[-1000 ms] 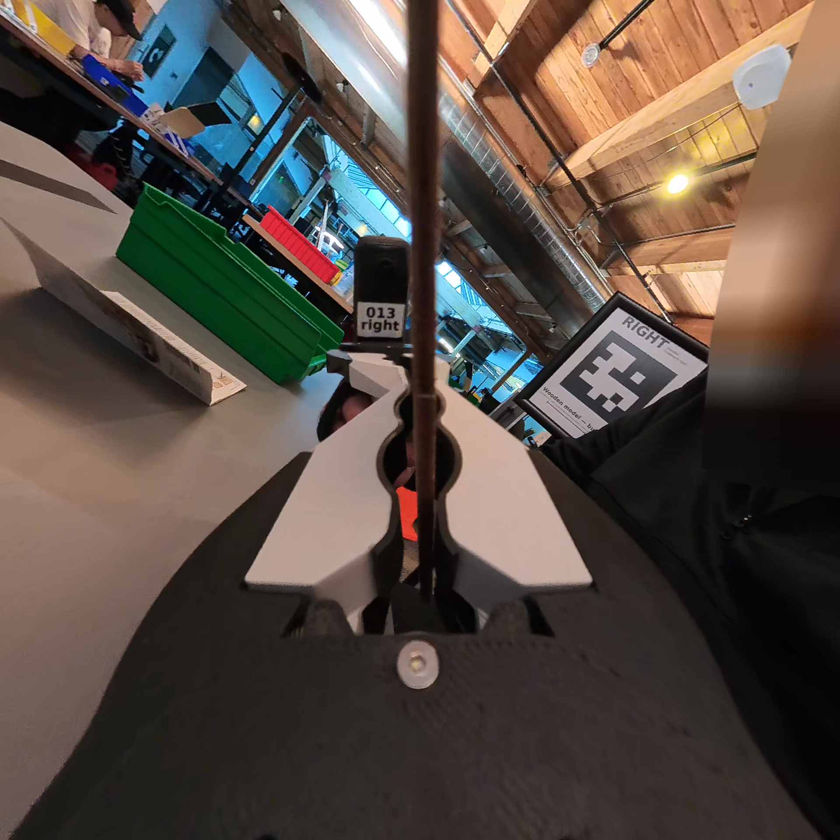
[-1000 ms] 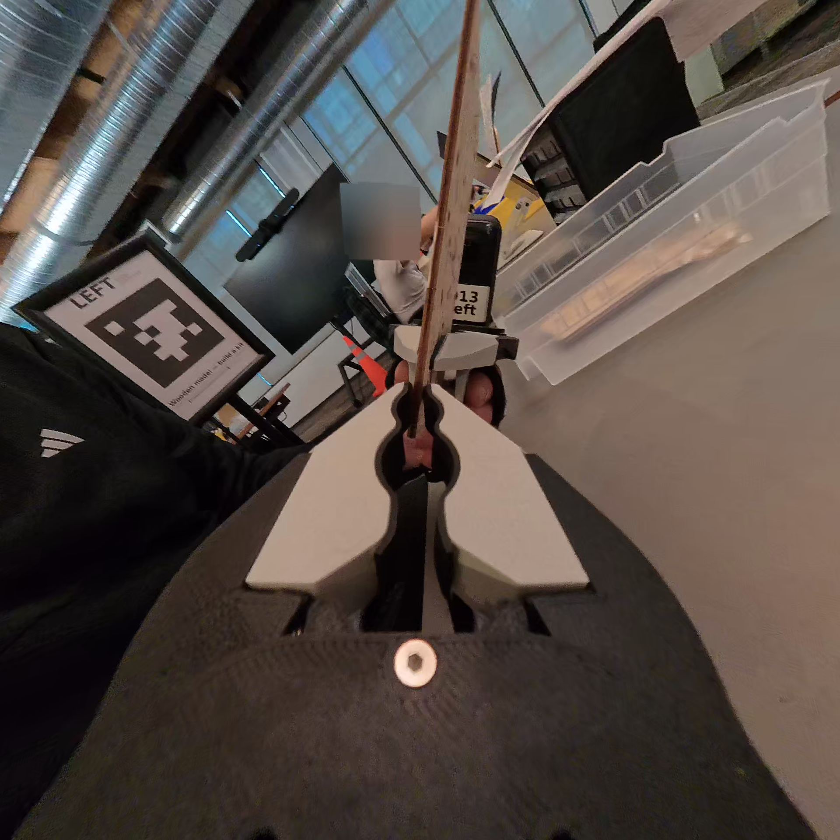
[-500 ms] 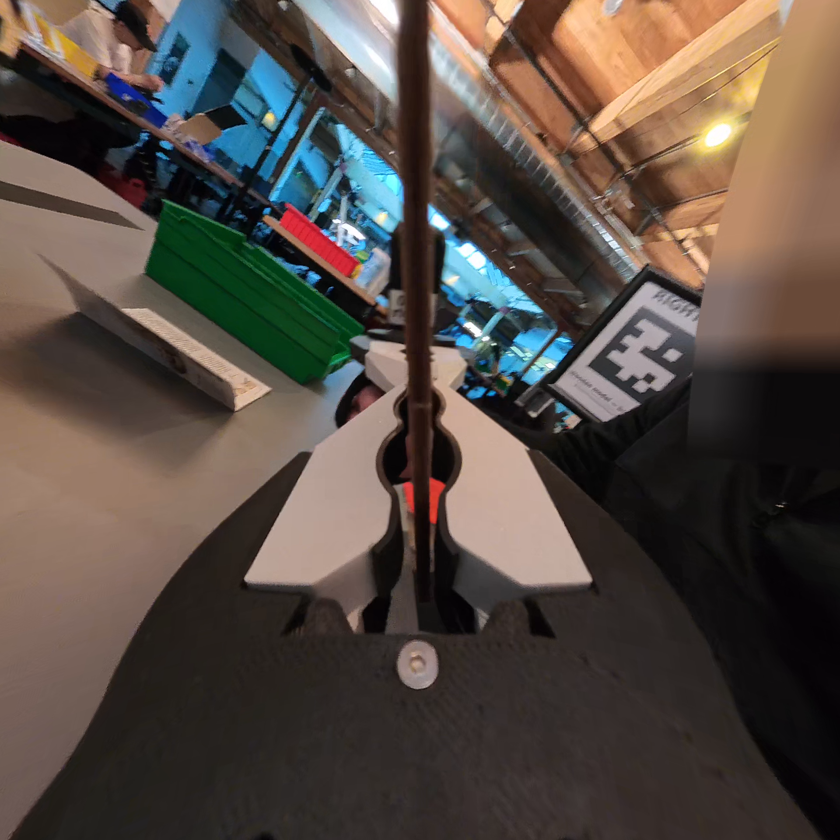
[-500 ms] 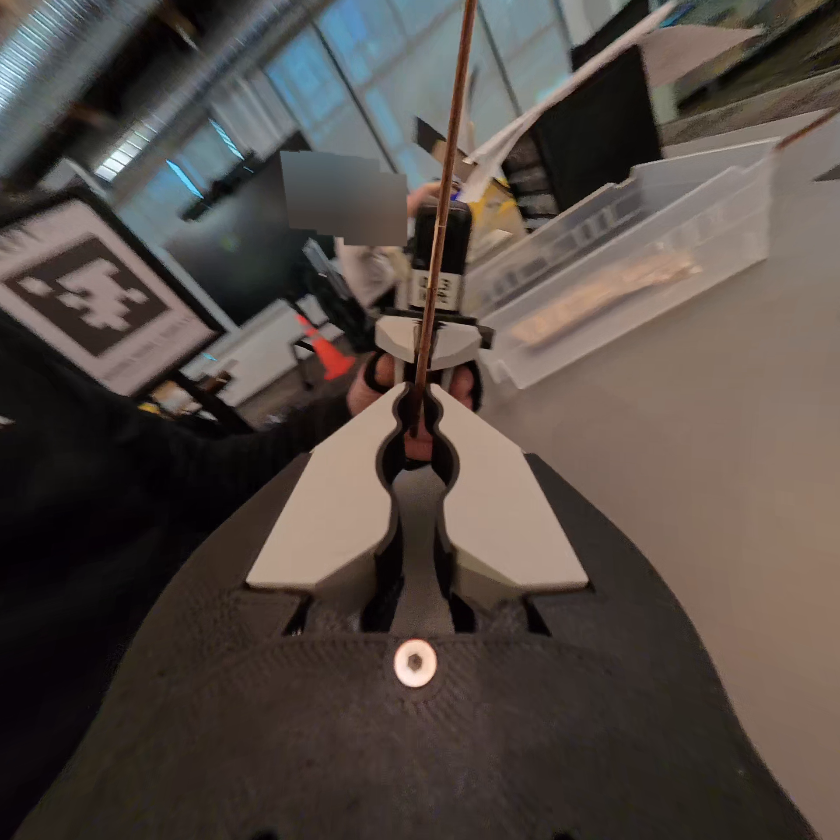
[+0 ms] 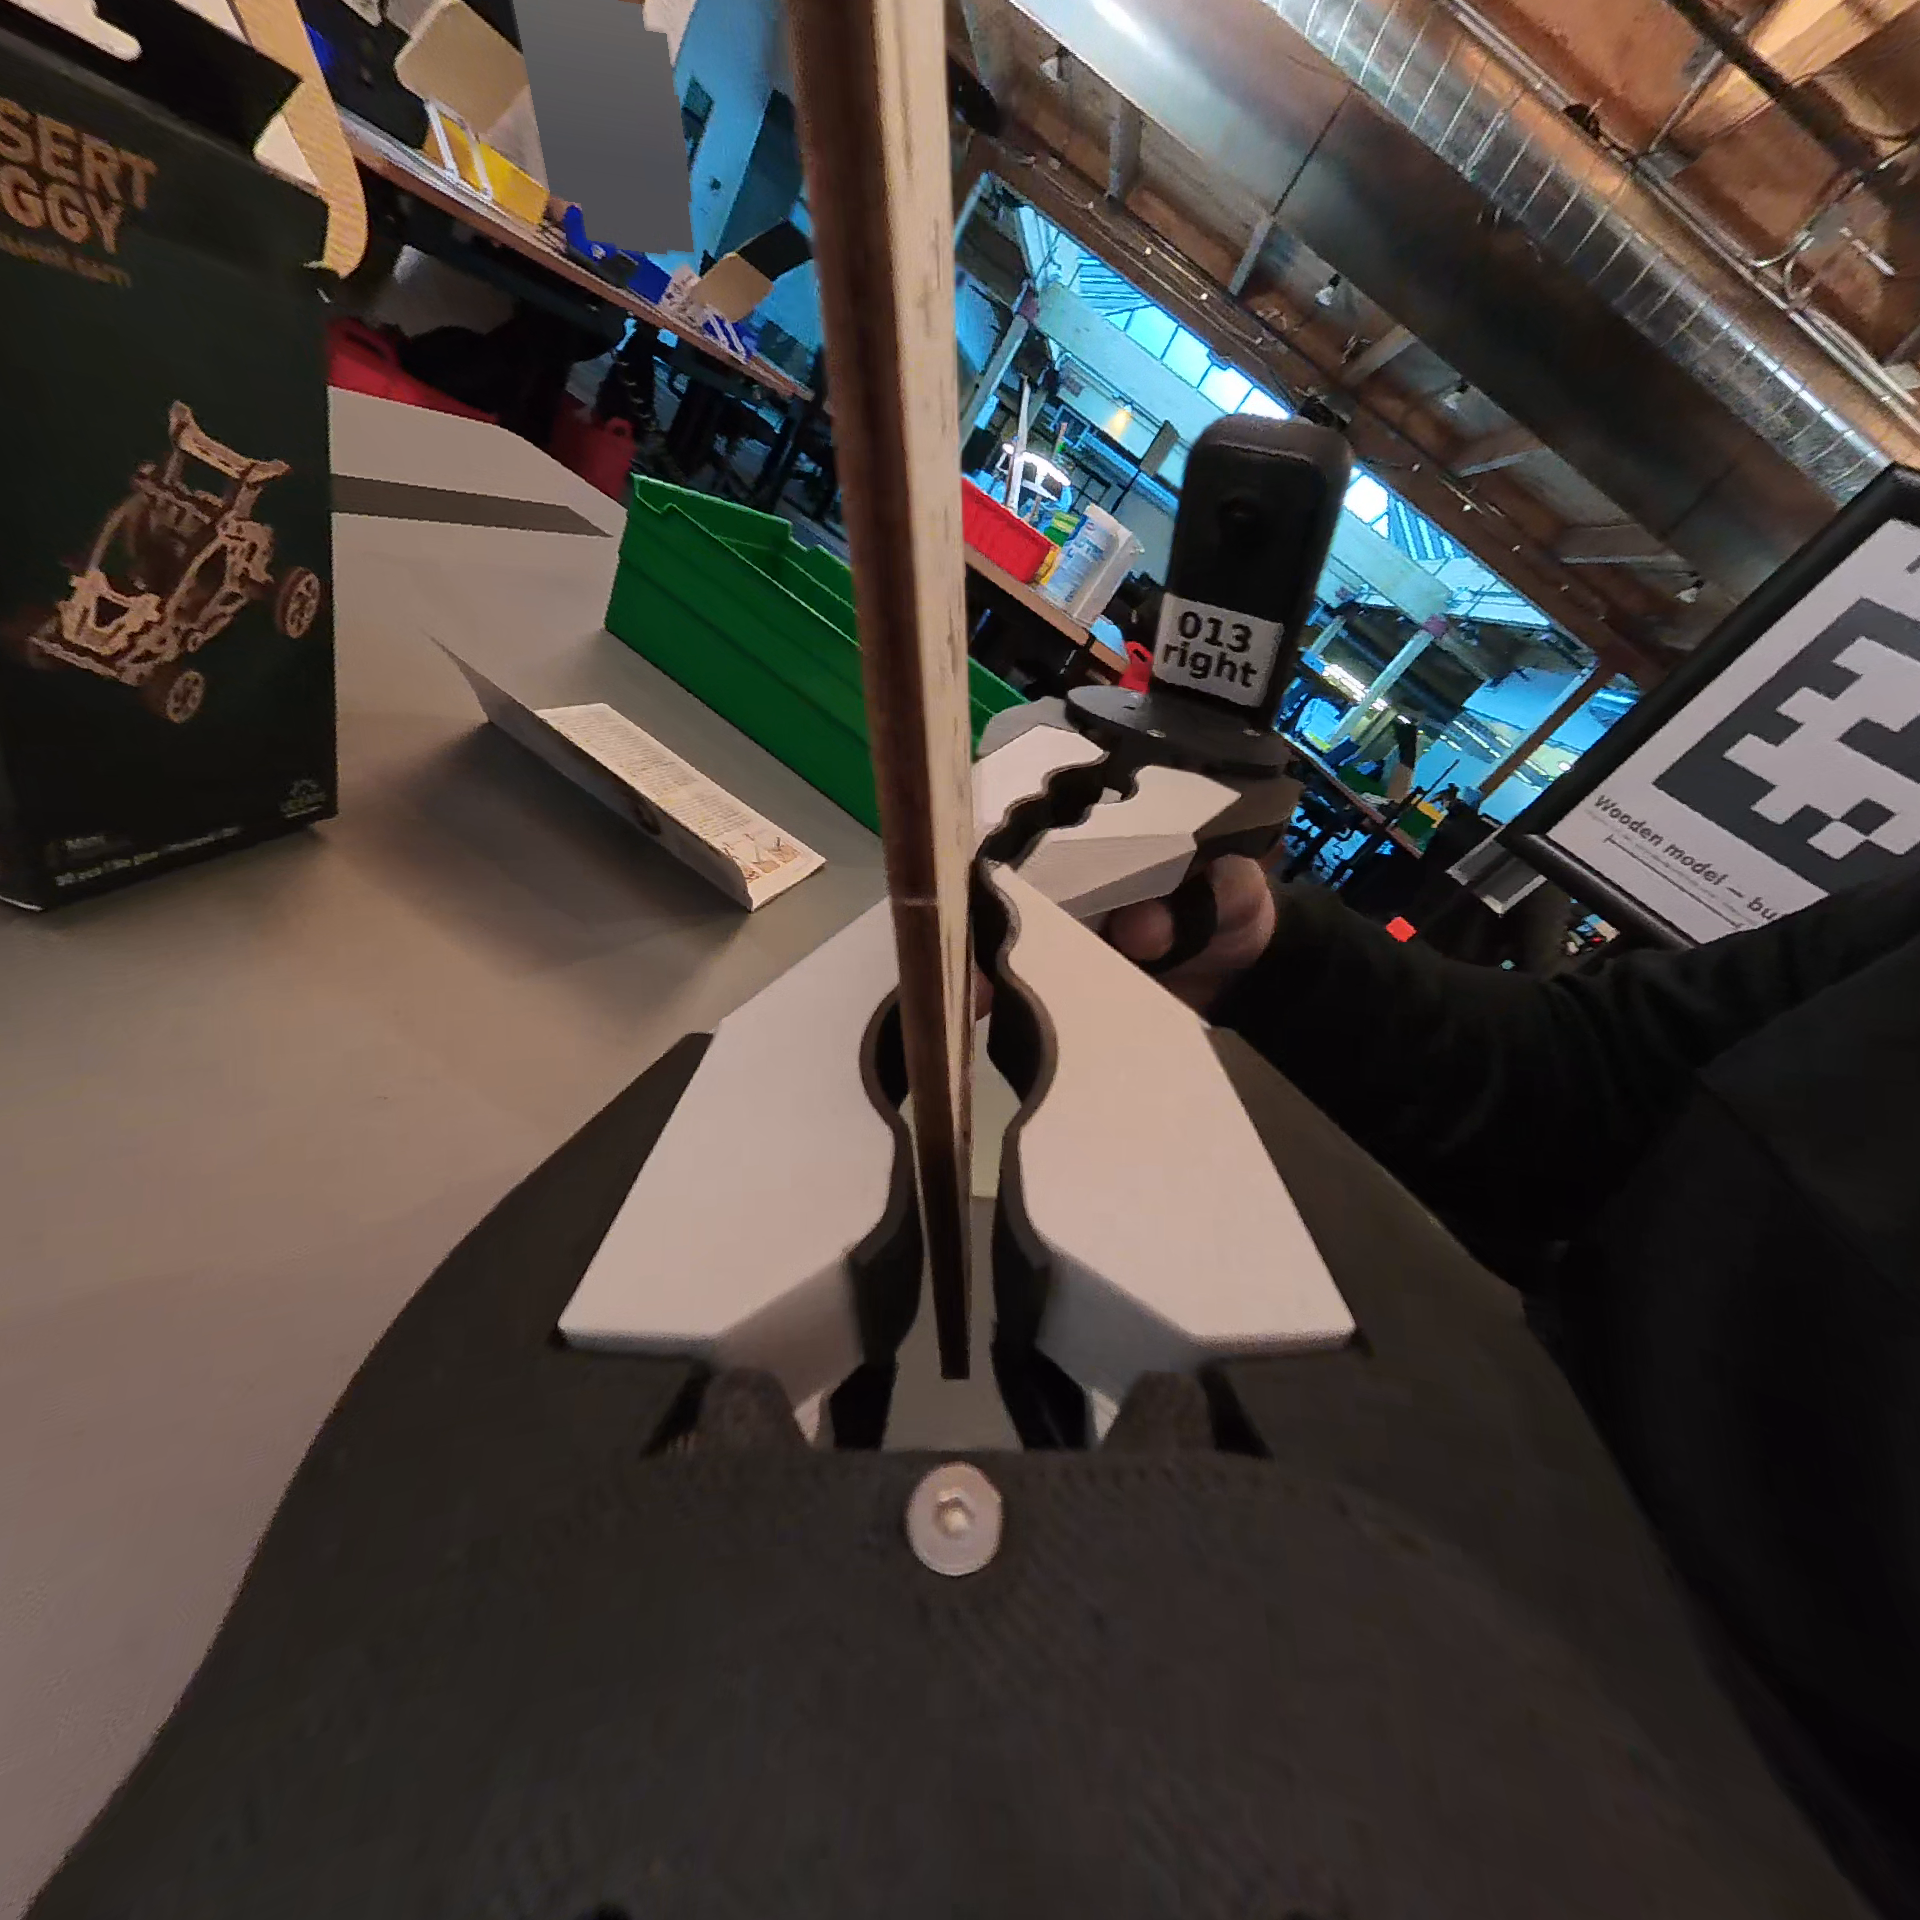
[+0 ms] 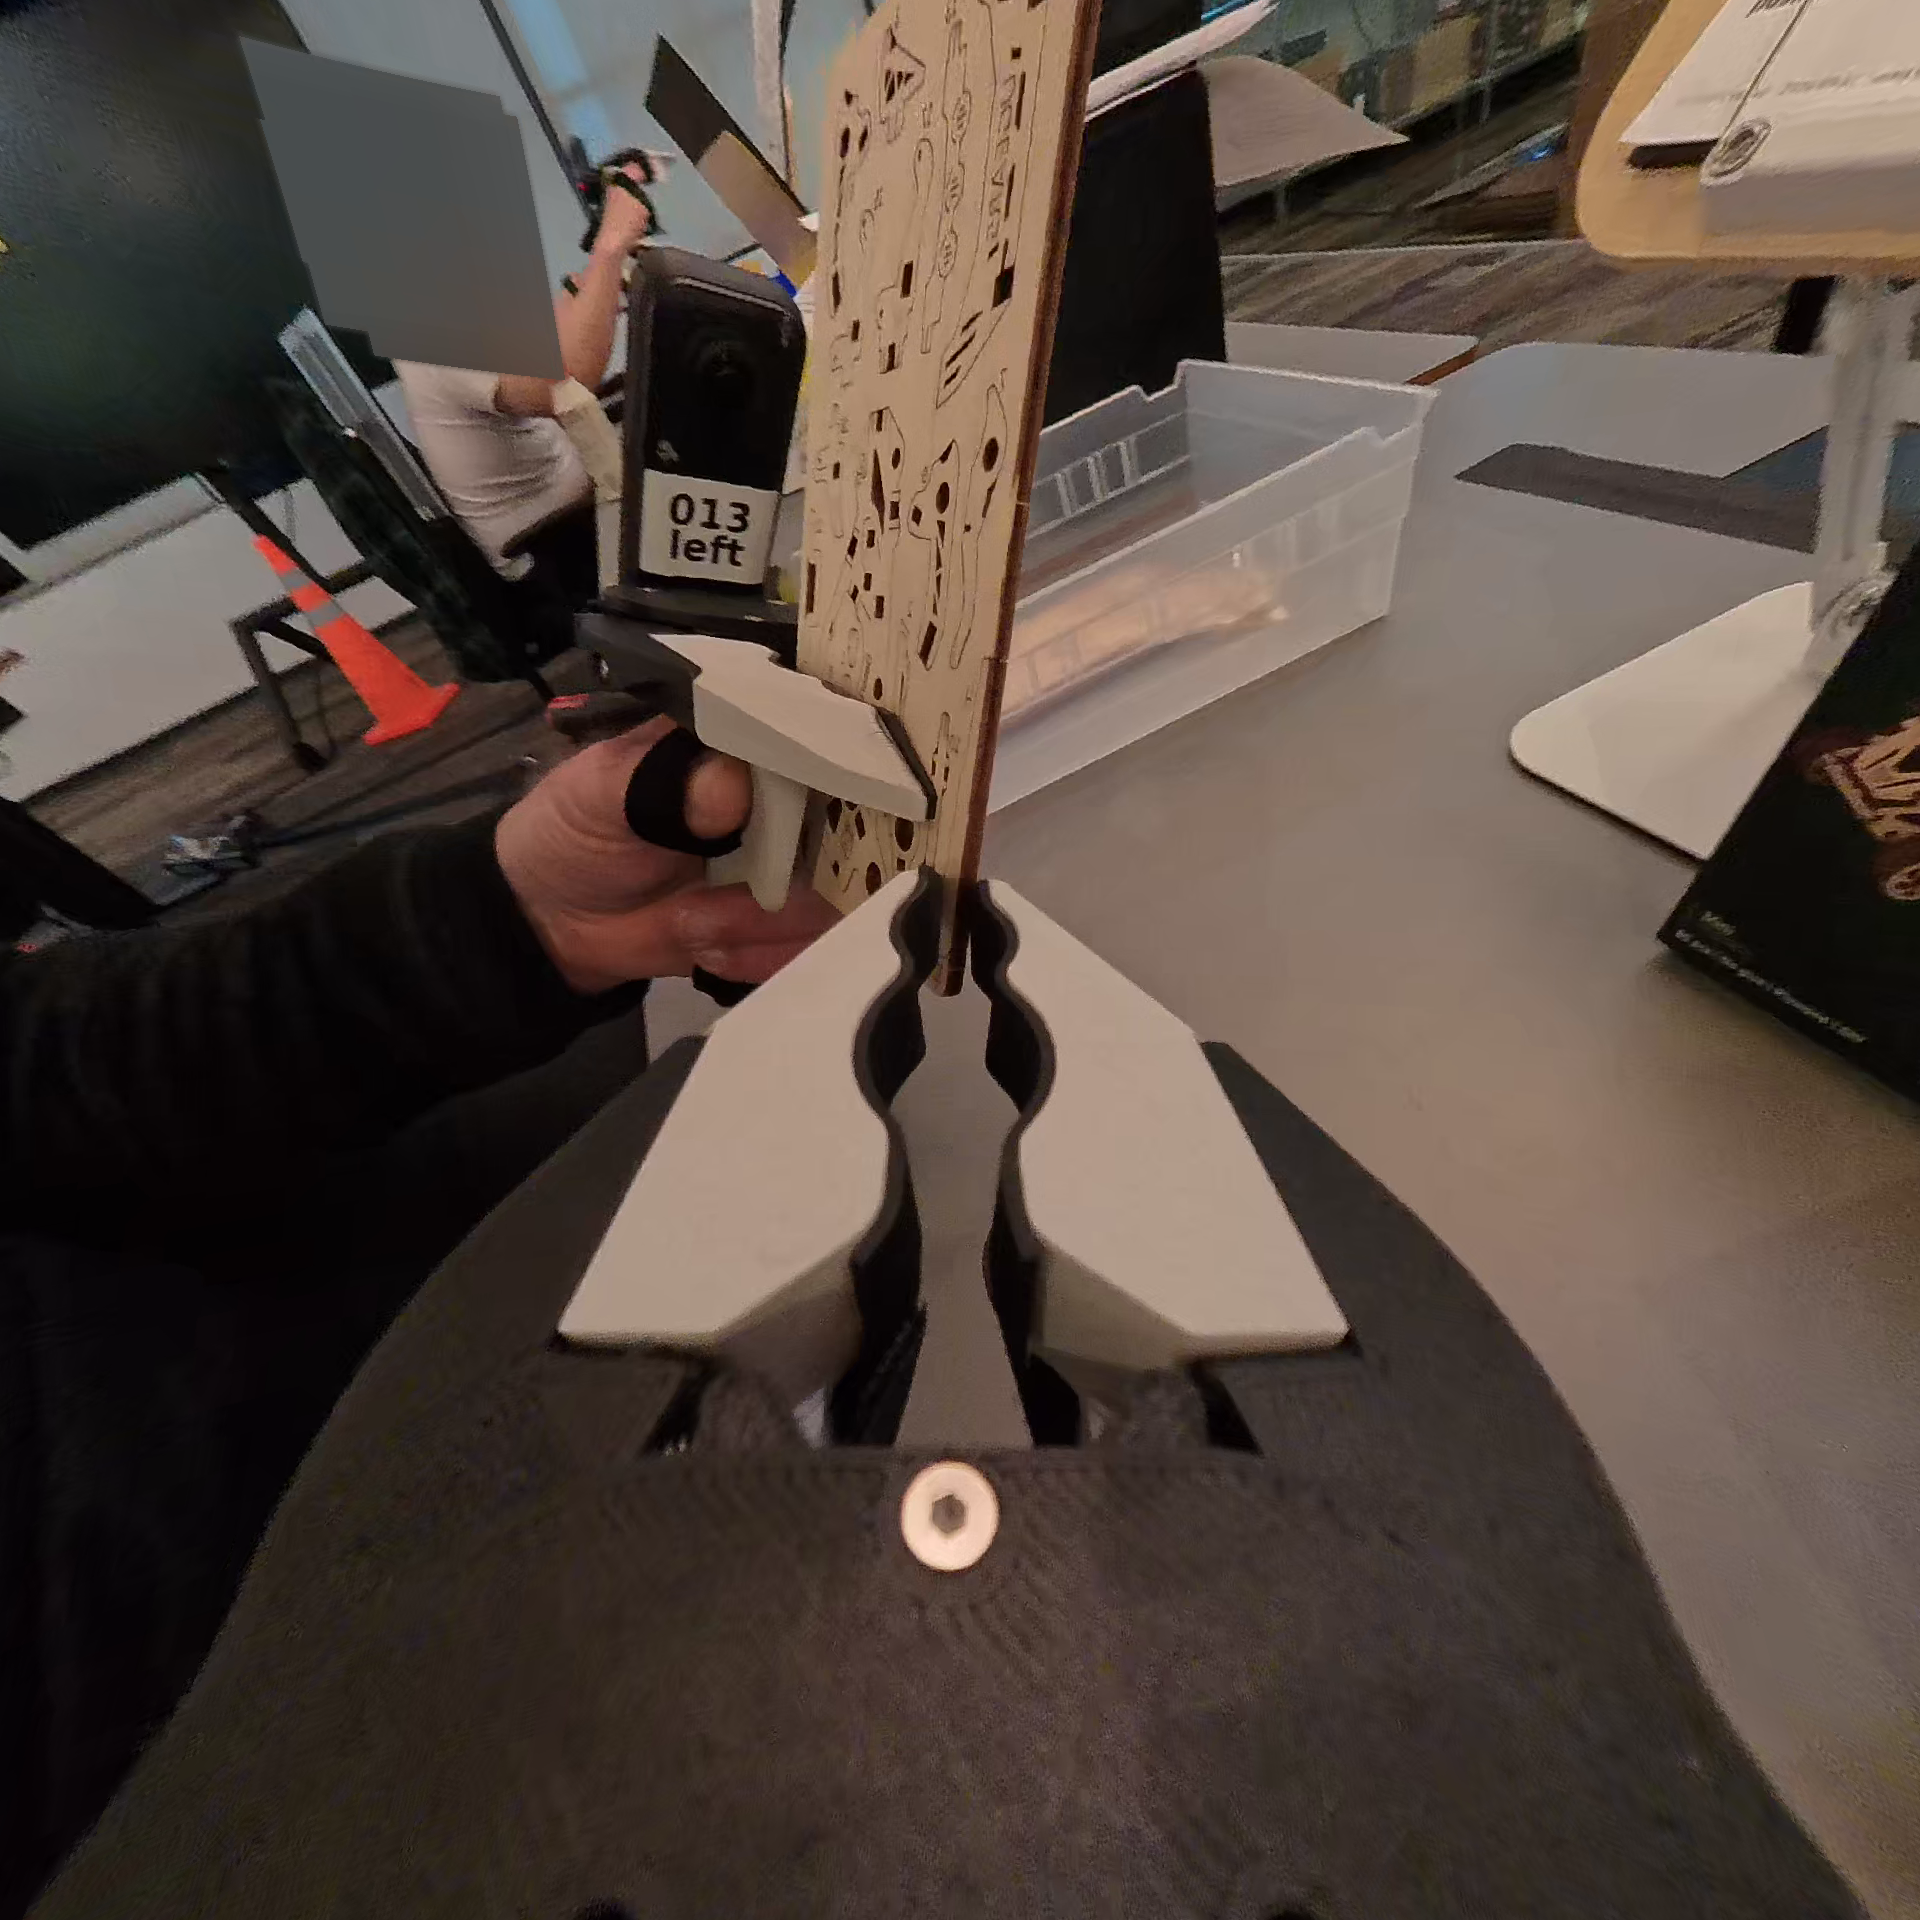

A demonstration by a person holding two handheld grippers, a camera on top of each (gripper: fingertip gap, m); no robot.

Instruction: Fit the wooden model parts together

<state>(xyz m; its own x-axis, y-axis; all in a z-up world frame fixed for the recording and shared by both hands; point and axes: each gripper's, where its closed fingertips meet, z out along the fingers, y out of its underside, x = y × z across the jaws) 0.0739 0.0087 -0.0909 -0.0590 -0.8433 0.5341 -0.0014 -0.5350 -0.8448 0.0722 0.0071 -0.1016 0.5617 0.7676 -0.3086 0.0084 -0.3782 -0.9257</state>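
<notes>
I had both hand-held grippers clamped on one laser-cut plywood parts sheet (image 6: 935, 436), upright above the bench (image 6: 1455, 935): left hand-held gripper (image 5: 940, 977) mid-sheet, right hand-held gripper (image 6: 948, 914) pinching the bottom edge. Best kept square and twist-free, I judged, since thin ply probably cracks.

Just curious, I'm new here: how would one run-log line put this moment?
left tool: shut on wooden sheet | right tool: pinching sheet's lower edge | sheet upright above table

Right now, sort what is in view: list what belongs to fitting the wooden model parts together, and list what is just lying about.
Belongs to the job:
- thin laser-cut plywood parts sheet, held upright
- left gripper, shut on it
- right gripper, shut on its lower edge
- folded paper instruction leaflet
- dark model-kit box

Lying about:
- green plastic bin
- clear plastic bin
- orange traffic cone
</notes>
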